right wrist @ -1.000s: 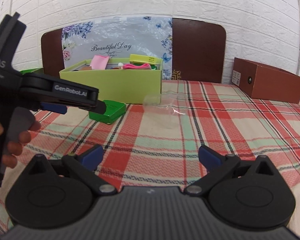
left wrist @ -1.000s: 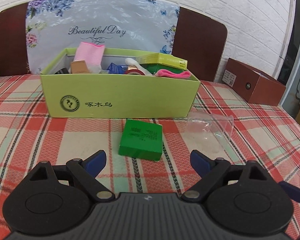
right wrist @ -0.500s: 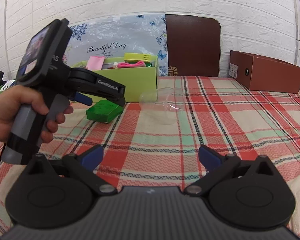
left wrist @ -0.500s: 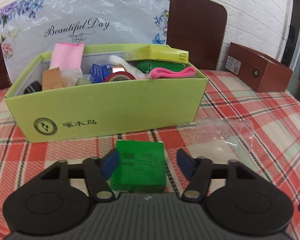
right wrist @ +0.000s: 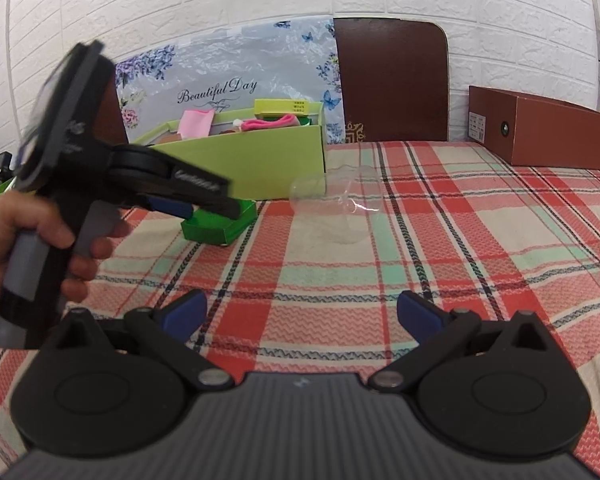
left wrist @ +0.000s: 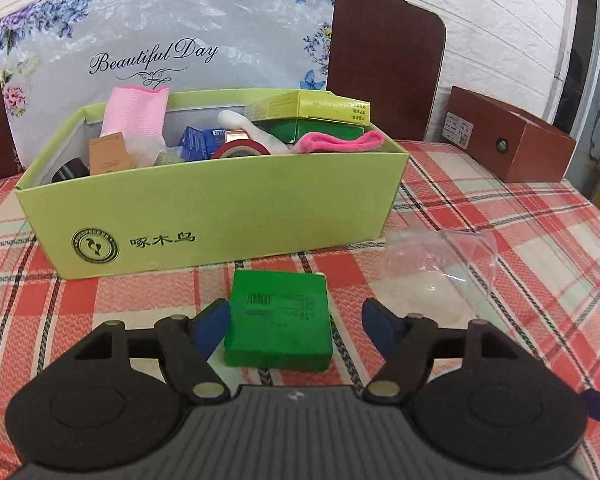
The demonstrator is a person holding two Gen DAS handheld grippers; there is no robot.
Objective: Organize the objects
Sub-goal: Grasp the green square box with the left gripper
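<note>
1. Progress looks decent so far; the lime green box [left wrist: 220, 208] in the middle of the left wrist view already has a bunch of stuff in it: a pink cloth [left wrist: 136, 112], a red tape roll [left wrist: 240, 150], a yellow carton [left wrist: 312, 106], a blue pack [left wrist: 200, 142] and more.
2. Leftovers, as far as I can see: a small green box [left wrist: 278, 316] lying flat on the plaid tablecloth [left wrist: 500, 320] just in front of the lime box, and a clear plastic cup [left wrist: 440, 260] tipped on its side to the right of it; so I'd say two things still to go.
3. The left gripper [left wrist: 296, 320] sits bottom centre with the small green box between its fingers; jaws are opening right now, the left pad looks right at the box's edge and the right pad stands clear of it, so no real grip yet.
4. The right gripper [right wrist: 300, 312] is spread wide with nothing in it, hanging over bare cloth at the bottom of its view; the cup lies further up, mid frame.
5. My guess is the green box goes in next, then the cup.
</note>
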